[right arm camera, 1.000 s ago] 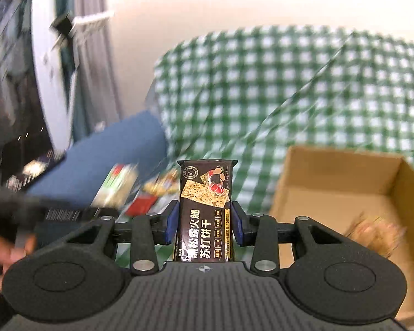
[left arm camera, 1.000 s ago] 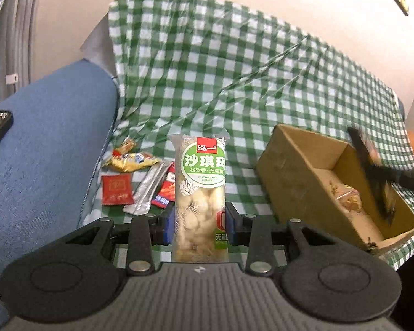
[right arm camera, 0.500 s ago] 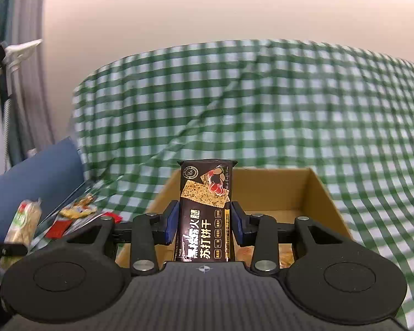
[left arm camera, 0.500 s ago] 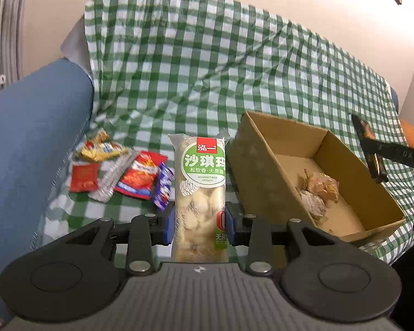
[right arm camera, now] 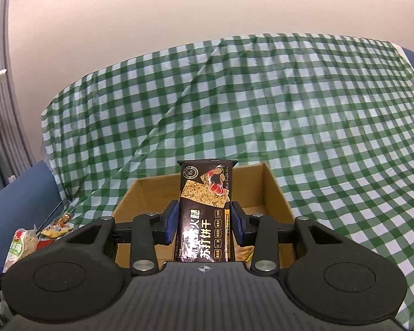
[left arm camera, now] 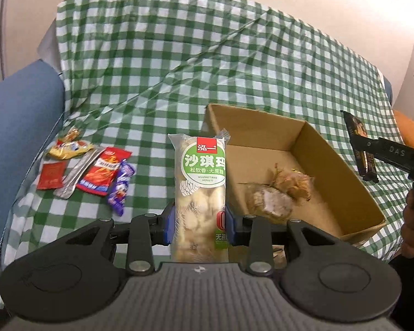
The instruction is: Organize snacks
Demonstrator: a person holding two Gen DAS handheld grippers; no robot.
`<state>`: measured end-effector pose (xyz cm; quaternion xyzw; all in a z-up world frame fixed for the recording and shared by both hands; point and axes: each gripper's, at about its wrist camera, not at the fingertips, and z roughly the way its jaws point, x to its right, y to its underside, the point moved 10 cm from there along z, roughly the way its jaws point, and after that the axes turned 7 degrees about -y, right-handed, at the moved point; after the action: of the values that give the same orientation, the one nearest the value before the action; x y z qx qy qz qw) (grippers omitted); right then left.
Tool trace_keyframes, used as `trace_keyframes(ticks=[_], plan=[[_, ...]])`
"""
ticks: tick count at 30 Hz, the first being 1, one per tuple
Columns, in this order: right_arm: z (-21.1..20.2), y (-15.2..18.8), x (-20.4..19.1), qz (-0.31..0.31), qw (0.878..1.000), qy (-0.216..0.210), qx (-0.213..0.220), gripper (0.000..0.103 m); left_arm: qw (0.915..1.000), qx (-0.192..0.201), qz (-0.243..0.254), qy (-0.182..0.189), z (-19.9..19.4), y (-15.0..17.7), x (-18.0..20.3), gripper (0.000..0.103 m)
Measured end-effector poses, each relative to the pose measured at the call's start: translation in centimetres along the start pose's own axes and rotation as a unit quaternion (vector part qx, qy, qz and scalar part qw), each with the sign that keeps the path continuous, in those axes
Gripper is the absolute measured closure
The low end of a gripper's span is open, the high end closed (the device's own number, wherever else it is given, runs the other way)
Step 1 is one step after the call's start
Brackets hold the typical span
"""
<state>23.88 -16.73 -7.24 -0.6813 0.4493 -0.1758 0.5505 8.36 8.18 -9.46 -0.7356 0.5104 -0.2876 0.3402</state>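
My left gripper (left arm camera: 200,223) is shut on a clear sachima pack with a green label (left arm camera: 201,187), held upright just left of an open cardboard box (left arm camera: 328,149). Two wrapped snacks (left arm camera: 278,193) lie inside the box. My right gripper (right arm camera: 204,226) is shut on a black cracker pack (right arm camera: 205,207), held upright over the near edge of the box (right arm camera: 273,190). The right gripper with its pack also shows in the left wrist view (left arm camera: 361,149), at the box's right side. The sachima pack shows at the far left of the right wrist view (right arm camera: 20,245).
Several loose snack packets lie on the green checked cloth (left arm camera: 207,69) left of the box: a red one (left arm camera: 100,173), a purple one (left arm camera: 121,184), a silver one (left arm camera: 76,176), a yellow one (left arm camera: 67,149). A blue sofa arm (left arm camera: 13,138) rises on the left.
Both grippers have swung right toward the box with their packs. The right gripper now faces the box head-on; the left one is closer to its left wall.
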Motion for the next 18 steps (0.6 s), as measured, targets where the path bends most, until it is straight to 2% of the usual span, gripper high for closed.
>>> trace_keyframes(ticks=[13,18], plan=[[1.1,0.0,1.3,-0.011,0.999,0.034,-0.007,0.062,0.9998,0.009,0.008,0.018,0.9,-3.0,4.7,0.064],[1.1,0.0,1.5,-0.014,0.999,0.040,-0.006,0.062,0.9986,0.012,-0.005,0.052,1.1,-4.8,7.7,0.064]])
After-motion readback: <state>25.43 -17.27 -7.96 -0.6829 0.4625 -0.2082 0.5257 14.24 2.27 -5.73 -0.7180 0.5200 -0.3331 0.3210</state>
